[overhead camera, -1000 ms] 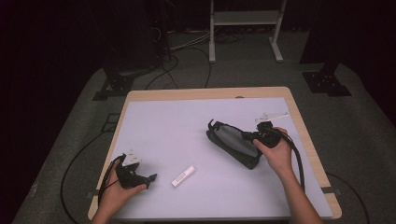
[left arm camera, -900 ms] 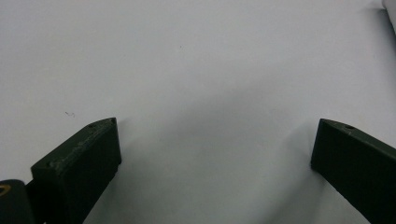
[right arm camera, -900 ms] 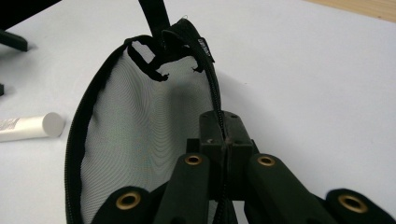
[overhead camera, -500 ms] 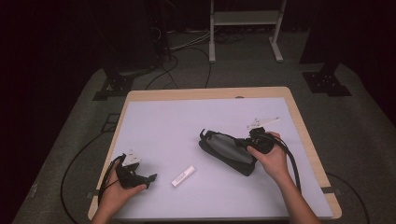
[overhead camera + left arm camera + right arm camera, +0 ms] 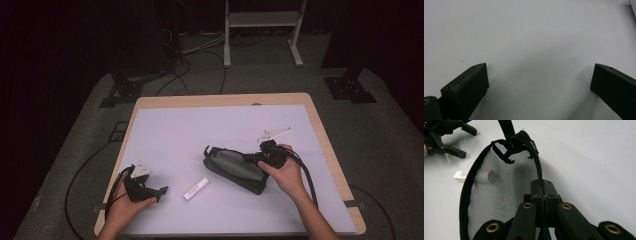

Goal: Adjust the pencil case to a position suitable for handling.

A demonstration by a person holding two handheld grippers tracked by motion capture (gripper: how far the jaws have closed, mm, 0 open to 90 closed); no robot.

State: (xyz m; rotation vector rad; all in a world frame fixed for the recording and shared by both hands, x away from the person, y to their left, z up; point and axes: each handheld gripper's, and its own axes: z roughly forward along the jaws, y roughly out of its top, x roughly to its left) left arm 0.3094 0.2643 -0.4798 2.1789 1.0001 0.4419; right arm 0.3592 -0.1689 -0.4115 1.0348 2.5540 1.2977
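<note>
Pouch work underway. I am holding the black mesh pouch (image 5: 235, 170) by its zip edge with the right claw (image 5: 259, 159), jaws pinched fully together on the rim near the zipper (image 5: 539, 182). The pouch is lying on the worktop (image 5: 200, 130) right of centre, toward the near edge, its length slanting from the middle down toward my right hand (image 5: 286, 175). In the right gripper view the mouth is gaping, grey mesh lining (image 5: 499, 195) showing, a black pull loop (image 5: 506, 155) at the far end.

Left claw (image 5: 161, 192) is resting near the near-left corner, jaws standing wide with nothing between them, bare white surface beneath.

A small white stick (image 5: 196, 189), probably a glue stick or similar, is lying between the two claws, just beside the pouch's near-left end and apart from it.

My judgement: I am dragging the pouch toward that stick so it can go in. To do it well I am keeping the pinch on the rim alone, not catching the mesh, and lifting the edge so the mouth stays open facing the stick. The left claw will need to come across level and take the stick at its middle.

Surface: white sheet over a wooden board, clean, glare-free. Room: dark, grey carpet, cables (image 5: 185, 65) trailing behind, a white stand (image 5: 260, 20) at the far side.
</note>
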